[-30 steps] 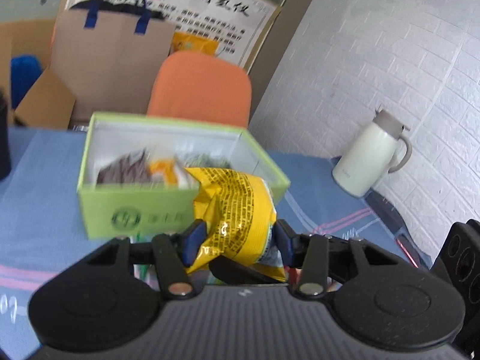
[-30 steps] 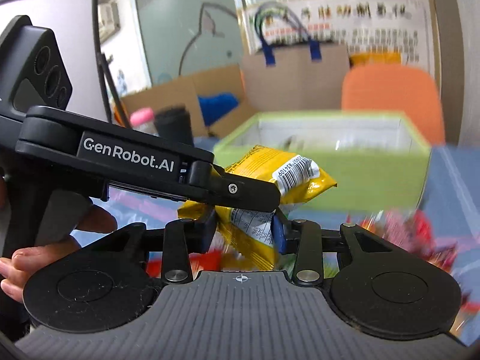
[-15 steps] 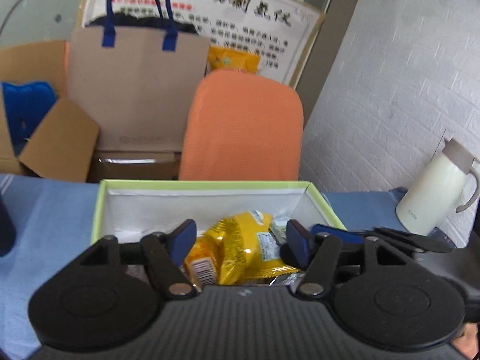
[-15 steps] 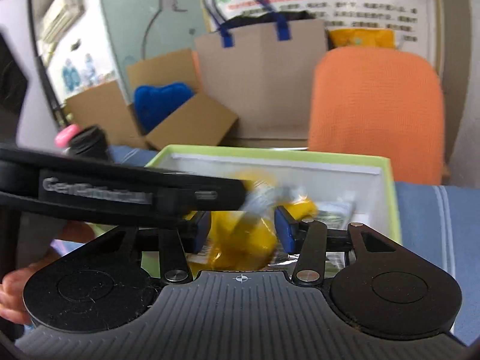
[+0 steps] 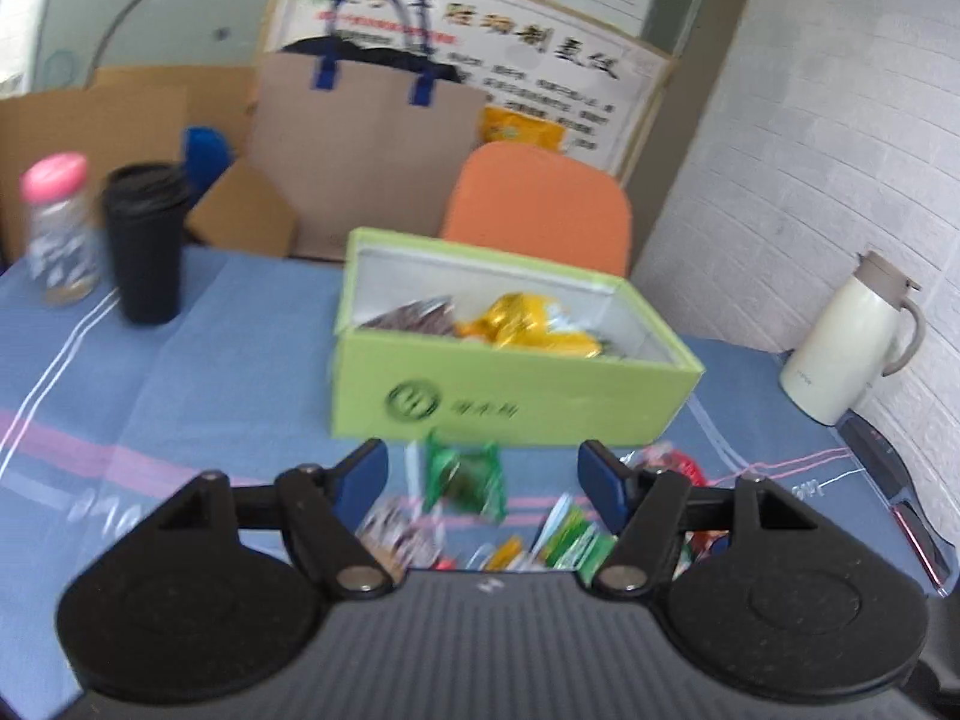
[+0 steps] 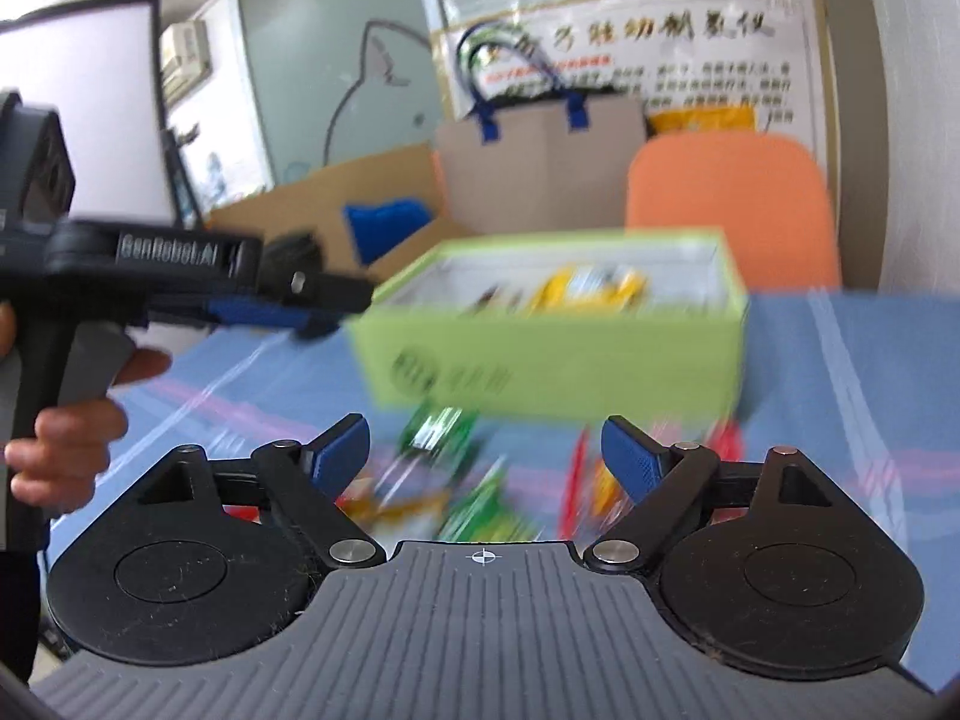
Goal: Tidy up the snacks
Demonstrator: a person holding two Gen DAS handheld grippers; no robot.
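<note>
Lime-green cardboard, one open box [image 5: 510, 396] sits on the blue tablecloth [image 5: 198, 372] with a round logo on its near wall. Inside it lie one yellow snack bag [image 5: 528, 324] and one dark brown packet [image 5: 414, 318] to its left; the right wrist view shows the same box [image 6: 558, 354] and yellow bag [image 6: 588, 288], though blurred.

On the cloth in front of the box is a loose scatter of small packets. One green packet [image 5: 462, 477] lies just before the box wall; nearer the camera are one white-and-dark packet [image 5: 399, 531], another green one [image 5: 570, 540] and a red one [image 5: 666, 462] on the right. More pieces show, but blur keeps me from counting them.

Left gripper [image 5: 483, 474] hangs above this scatter with its two blue-padded fingers spread wide and nothing between them. Right gripper [image 6: 483, 450] is likewise spread wide and empty, over the same packets. In the right wrist view the left gripper [image 6: 312, 315] shows from the side, held by a hand [image 6: 66, 438]; its spread cannot be judged from there.

Elsewhere: one black tumbler [image 5: 147, 246] and one pink-capped clear bottle [image 5: 57, 228] at the far left of the table, one cream thermos jug [image 5: 852, 342] at the right, one orange chair [image 5: 540, 204] behind the box, and one brown paper bag with two blue handles [image 5: 366, 138].
</note>
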